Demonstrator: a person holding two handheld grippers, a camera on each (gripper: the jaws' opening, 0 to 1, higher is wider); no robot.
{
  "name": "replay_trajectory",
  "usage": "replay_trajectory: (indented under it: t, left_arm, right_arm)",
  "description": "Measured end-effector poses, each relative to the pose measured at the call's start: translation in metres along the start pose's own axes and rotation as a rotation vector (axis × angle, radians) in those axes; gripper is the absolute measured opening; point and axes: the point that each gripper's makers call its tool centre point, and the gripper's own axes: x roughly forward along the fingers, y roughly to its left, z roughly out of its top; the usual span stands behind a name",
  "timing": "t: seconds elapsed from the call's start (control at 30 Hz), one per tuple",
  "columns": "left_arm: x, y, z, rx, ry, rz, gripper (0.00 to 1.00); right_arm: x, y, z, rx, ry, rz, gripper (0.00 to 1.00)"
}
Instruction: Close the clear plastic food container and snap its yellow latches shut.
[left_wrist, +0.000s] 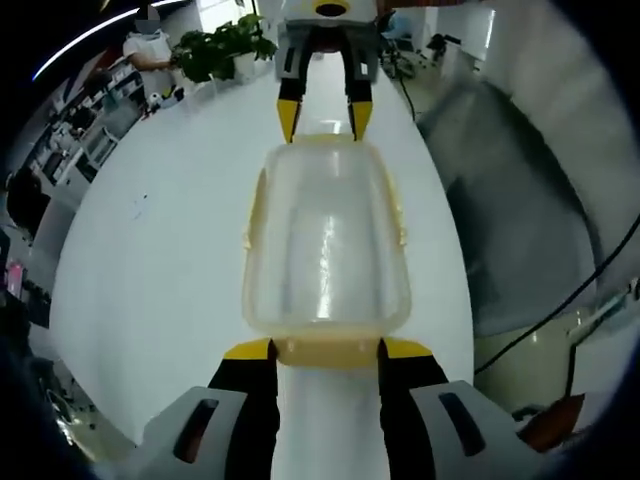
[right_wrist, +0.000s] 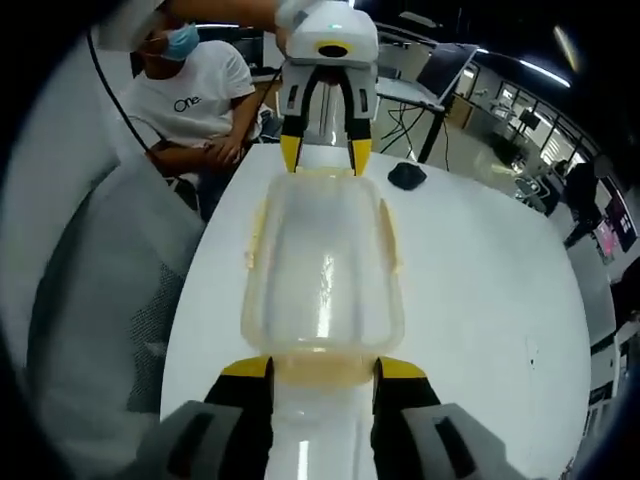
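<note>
The closed clear container (left_wrist: 326, 240) on the white table (left_wrist: 150, 260) is flanked endwise by the open left gripper (left_wrist: 325, 350) and open right gripper (right_wrist: 322, 370).

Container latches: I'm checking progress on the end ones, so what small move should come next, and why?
Probably squeeze both tongs inward against the end latches. The clear container lies lid-on on the white table, with the left tongs at its near yellow end latch and the right tongs at the far end. Both stand open, tips beside the latches; whether any latch is snapped I cannot tell.
</note>
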Motion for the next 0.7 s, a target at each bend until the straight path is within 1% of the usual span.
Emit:
replay_trajectory:
  t: [0.07, 0.17, 0.27, 0.33, 0.4, 0.47, 0.53, 0.7]
  left_arm:
    - [0.002, 0.0, 0.011, -0.003, -0.016, -0.007, 0.36]
    - [0.01, -0.005, 0.027, 0.013, -0.016, -0.018, 0.36]
    - [0.015, -0.007, 0.036, 0.014, -0.015, -0.024, 0.36]
    - [0.019, -0.011, 0.044, 0.003, -0.025, -0.042, 0.36]
    - [0.024, -0.012, 0.048, 0.016, -0.014, -0.037, 0.36]
    - [0.028, -0.013, 0.053, 0.013, -0.012, -0.038, 0.36]
    - [0.033, -0.013, 0.06, 0.018, -0.005, -0.038, 0.36]
    - [0.041, -0.014, 0.077, 0.022, -0.009, -0.04, 0.36]
  right_arm:
    - [-0.007, 0.004, -0.008, 0.012, 0.001, 0.001, 0.36]
    - [-0.018, 0.008, -0.02, 0.021, 0.007, 0.003, 0.36]
    - [-0.026, 0.011, -0.03, 0.029, 0.019, 0.008, 0.36]
    - [-0.03, 0.014, -0.037, 0.025, 0.029, 0.012, 0.36]
    - [-0.034, 0.016, -0.042, 0.041, 0.027, 0.017, 0.36]
    - [-0.037, 0.016, -0.045, 0.037, 0.032, 0.014, 0.36]
    - [-0.041, 0.018, -0.051, 0.042, 0.036, 0.014, 0.36]
    - [-0.052, 0.021, -0.07, 0.054, 0.035, 0.006, 0.36]
